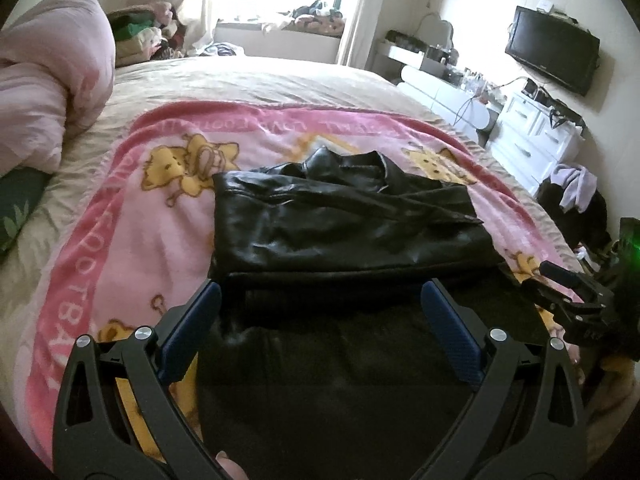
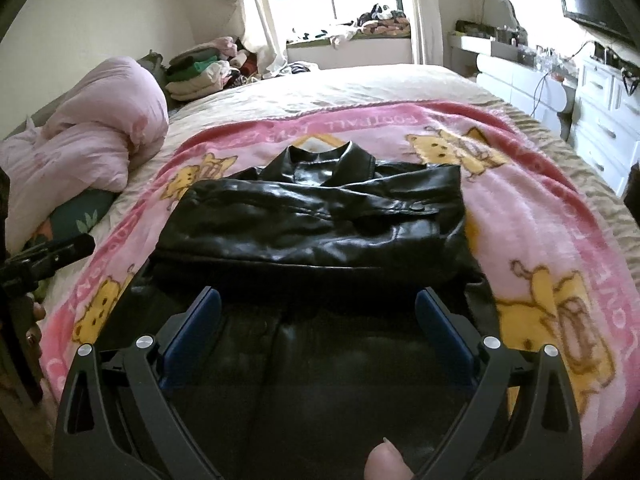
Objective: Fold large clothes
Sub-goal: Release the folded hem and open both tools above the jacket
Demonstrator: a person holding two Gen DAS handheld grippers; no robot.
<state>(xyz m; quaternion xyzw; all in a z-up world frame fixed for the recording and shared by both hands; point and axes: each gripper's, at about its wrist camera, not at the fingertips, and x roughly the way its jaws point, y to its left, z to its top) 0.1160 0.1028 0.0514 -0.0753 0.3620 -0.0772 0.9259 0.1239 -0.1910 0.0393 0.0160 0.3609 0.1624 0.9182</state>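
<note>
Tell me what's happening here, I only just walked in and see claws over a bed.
A person with a claw in each hand is folding a black leather jacket on a pink blanket. The sleeves already lie crossed over the chest. The left claw and right claw are both open above the jacket's near, lower half, gripping nothing.

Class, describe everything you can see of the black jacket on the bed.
The black jacket looks like glossy, creased leather. Its collar lies at the far end, and a sleeve with a buttoned cuff is folded across its front. It lies flat on the pink cartoon blanket, near hem toward both open grippers; neither grips it.
</note>
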